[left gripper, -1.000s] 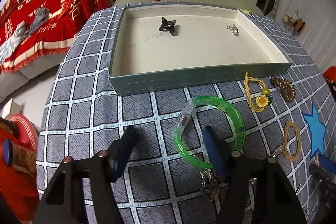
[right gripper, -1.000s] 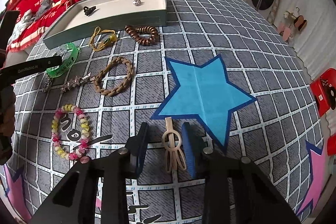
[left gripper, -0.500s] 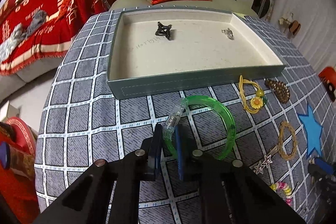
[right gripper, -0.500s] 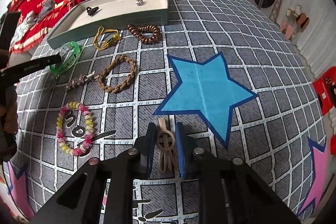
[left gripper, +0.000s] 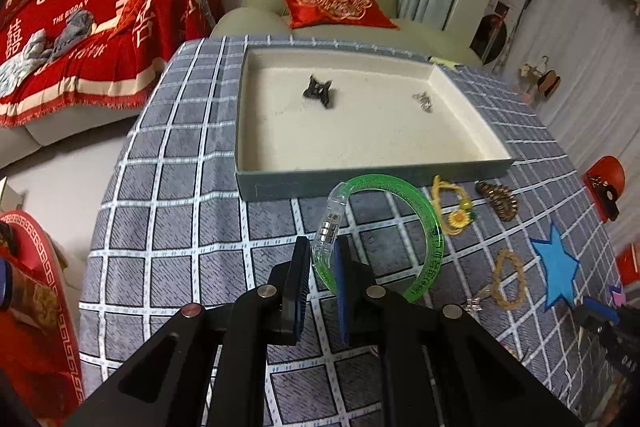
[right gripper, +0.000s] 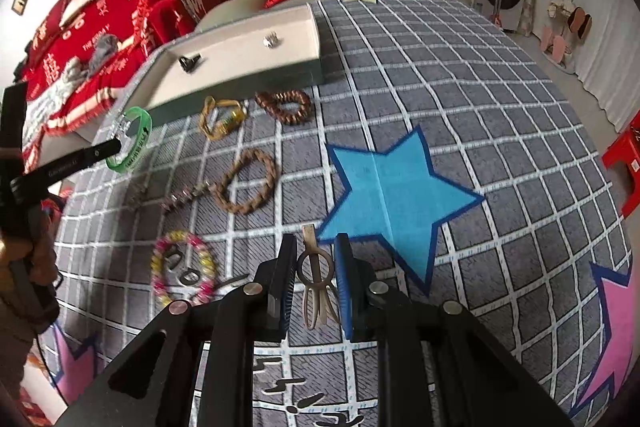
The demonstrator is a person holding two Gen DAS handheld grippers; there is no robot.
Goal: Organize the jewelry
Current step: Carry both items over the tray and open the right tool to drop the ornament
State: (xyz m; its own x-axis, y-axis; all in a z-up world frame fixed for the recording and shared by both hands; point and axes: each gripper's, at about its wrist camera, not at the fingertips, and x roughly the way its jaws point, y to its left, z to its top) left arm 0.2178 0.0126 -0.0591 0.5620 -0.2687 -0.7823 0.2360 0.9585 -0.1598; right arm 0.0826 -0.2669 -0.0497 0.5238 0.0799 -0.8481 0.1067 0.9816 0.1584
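My left gripper (left gripper: 322, 261) is shut on the clear clasp end of a green translucent bangle (left gripper: 434, 235), which hangs just in front of the near wall of the grey tray (left gripper: 360, 183). On the tray's cream floor lie a black clip (left gripper: 319, 91) and a small silver piece (left gripper: 423, 101). In the right wrist view my right gripper (right gripper: 316, 251) is shut on a beige hair clip (right gripper: 310, 241) by the blue star on the cloth. That view also shows the left gripper (right gripper: 114, 148) holding the bangle (right gripper: 138, 139) at the far left.
On the checked cloth lie a yellow flower hair tie (right gripper: 220, 117), a brown spiral tie (right gripper: 286, 105), a braided brown bracelet (right gripper: 246, 181), a silver star clip (right gripper: 180, 199) and a pink-yellow bead bracelet (right gripper: 182, 271). A person's hand (right gripper: 24, 259) grips the left tool. An armchair stands behind the table.
The left jaws went from wide open to shut on the green bangle and the right jaws shut on the beige clip. Both grippers have since risen a little with their pieces.
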